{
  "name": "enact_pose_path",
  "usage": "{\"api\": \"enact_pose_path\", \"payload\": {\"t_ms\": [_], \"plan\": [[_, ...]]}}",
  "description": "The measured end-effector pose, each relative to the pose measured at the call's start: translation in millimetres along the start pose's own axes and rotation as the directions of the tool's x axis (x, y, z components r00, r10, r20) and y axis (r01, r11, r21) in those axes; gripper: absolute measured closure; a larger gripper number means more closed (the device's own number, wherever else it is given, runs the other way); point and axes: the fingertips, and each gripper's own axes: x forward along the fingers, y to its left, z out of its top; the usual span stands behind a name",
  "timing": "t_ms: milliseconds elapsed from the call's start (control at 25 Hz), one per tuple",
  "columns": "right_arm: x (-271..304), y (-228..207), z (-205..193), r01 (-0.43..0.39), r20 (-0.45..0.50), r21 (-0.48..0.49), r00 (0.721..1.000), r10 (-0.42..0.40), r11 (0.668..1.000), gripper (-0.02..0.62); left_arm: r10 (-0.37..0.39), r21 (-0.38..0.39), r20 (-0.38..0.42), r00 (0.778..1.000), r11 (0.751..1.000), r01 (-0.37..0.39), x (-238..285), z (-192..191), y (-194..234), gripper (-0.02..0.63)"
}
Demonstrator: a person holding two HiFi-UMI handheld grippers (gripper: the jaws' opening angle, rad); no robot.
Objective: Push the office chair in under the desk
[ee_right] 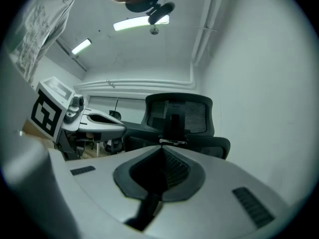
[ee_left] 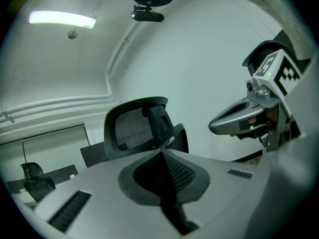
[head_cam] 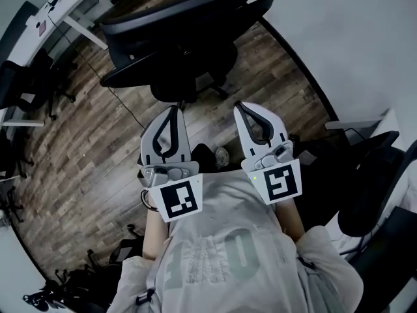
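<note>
The black office chair [head_cam: 182, 44] stands on the wood floor just beyond both grippers, its mesh back [ee_left: 134, 127] facing me. A white desk [head_cam: 70, 6] runs along the far left, apart from the chair. My left gripper [head_cam: 174, 108] is shut and empty, its tips a short way from the chair's base. My right gripper [head_cam: 242, 104] is held beside it, also shut with nothing in it. In the left gripper view the closed tips [ee_left: 162, 151] point at the chair back; in the right gripper view the closed tips [ee_right: 162, 147] point at the same chair [ee_right: 180, 116].
A white wall [head_cam: 352, 38] curves along the right. Another dark chair [head_cam: 371, 188] stands close at my right. More chairs [head_cam: 23, 96] line the left edge, and chair bases [head_cam: 71, 282] sit at the lower left. A cable [head_cam: 124, 106] trails over the floor.
</note>
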Motion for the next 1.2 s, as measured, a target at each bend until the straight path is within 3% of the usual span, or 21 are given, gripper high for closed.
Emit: {"api": "enact_pose_path", "payload": {"t_ms": [200,480,680,840,1040,1200], "plan": [[12.6,-25.7,3.9,0.008,0.073,0.11,0.997,-0.016,0.994,0.575,0.027,-0.011,-0.012,1.0,1.0,-0.027,21.9,-6.2,21.2,0.589],[57.1,-46.9,3.5,-0.011,0.04,0.09,0.999,0.008,0.996,0.574,0.053,-0.051,-0.008,0.999,0.997,-0.054,53.9,-11.0,59.4,0.59],[87.6,-58.3,7.2,0.013,0.048,0.132,0.999,-0.019,0.991,0.574,0.092,-0.065,-0.009,0.996,0.994,-0.093,63.7,-22.7,96.3,0.589],[101.1,-59.7,9.1,0.015,0.056,0.147,0.998,-0.023,0.989,0.574,0.07,-0.059,-0.03,0.997,0.996,-0.072,67.8,-37.3,104.5,0.589],[97.2,-64.5,9.5,-0.068,0.023,0.149,0.998,0.066,0.986,0.574,0.039,-0.088,-0.082,0.996,0.995,-0.046,76.4,-44.9,101.9,0.589],[101.4,-62.8,14.1,-0.152,-0.012,0.086,0.988,0.153,0.985,0.574,0.065,-0.076,-0.108,0.992,0.994,-0.073,81.9,-45.1,110.7,0.589]]}}
